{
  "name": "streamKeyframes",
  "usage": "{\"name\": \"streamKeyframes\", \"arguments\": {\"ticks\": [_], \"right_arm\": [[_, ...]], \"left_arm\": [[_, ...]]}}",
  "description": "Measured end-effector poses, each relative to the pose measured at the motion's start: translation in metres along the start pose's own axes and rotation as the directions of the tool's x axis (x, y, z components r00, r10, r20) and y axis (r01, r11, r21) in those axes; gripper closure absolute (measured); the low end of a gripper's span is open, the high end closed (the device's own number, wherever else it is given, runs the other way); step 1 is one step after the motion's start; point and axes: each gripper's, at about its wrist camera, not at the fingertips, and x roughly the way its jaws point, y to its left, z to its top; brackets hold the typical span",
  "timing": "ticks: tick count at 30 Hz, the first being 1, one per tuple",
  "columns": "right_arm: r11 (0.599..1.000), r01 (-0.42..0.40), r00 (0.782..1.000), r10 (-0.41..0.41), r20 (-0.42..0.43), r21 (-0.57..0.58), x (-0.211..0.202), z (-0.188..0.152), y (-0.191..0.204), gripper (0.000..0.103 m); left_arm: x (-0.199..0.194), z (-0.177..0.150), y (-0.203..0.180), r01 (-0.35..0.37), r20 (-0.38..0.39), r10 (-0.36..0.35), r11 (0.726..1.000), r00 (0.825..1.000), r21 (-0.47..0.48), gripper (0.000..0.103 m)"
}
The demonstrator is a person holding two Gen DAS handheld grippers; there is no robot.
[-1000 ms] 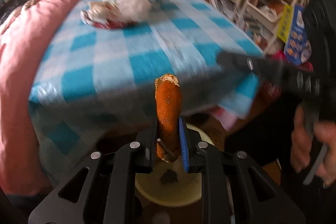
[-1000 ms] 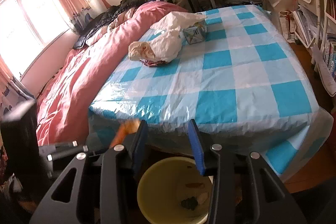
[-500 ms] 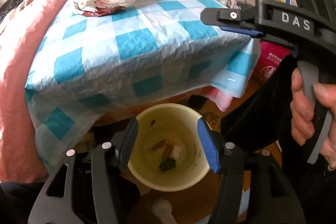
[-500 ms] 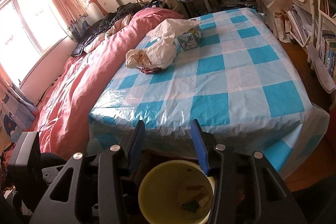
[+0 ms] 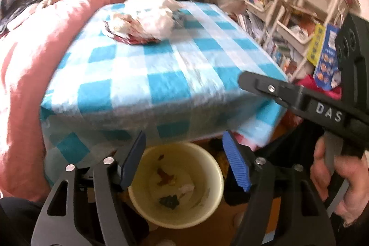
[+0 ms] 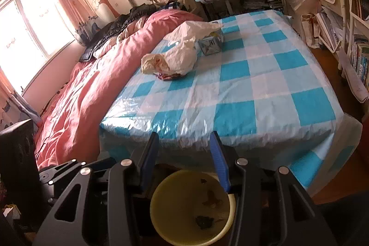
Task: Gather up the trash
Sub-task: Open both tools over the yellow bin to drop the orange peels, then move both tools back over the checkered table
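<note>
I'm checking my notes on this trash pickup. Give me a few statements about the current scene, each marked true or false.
1. The left gripper holds an orange scrap. False: its fingers have just been opening and nothing is between them.
2. The yellow bin sits on the floor below the table's near edge. True.
3. The bin is empty. False: a few scraps lie on its bottom.
4. A crumpled white bag lies on the checked tablecloth. True.
5. The right gripper is clamped on the tablecloth. False: its fingers are apart, holding nothing.
</note>
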Motion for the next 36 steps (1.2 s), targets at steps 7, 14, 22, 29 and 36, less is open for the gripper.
{"name": "streamKeyframes", "arguments": {"ticks": [7,14,22,29,36], "right_arm": [[1.000,-0.004,1.000,0.004,0.021,-0.014,0.001,0.003,0.003,0.058],[1.000,-0.001,1.000,0.001,0.006,-0.018,0.004,0.001,0.005,0.058],[0.999,0.011,1.000,-0.011,0.001,-0.033,0.006,-0.001,0.010,0.046],[0.999,0.020,1.000,-0.020,0.004,-0.045,0.007,-0.001,0.015,0.037],[0.999,0.029,1.000,-0.029,-0.005,-0.042,0.012,-0.001,0.014,0.034]], "left_arm": [[-0.009,0.011,0.030,-0.058,0.070,0.066,0.993,0.995,-0.103,0.035],[-0.012,0.012,0.040,-0.075,0.088,0.087,0.988,0.992,-0.132,0.035],[-0.018,0.011,0.041,-0.093,0.120,0.111,0.985,0.987,-0.147,0.030],[-0.026,0.024,0.050,-0.115,0.171,0.141,0.981,0.975,-0.153,0.021],[-0.028,0.048,0.072,-0.133,0.204,0.170,0.974,0.964,-0.181,0.017]]}}
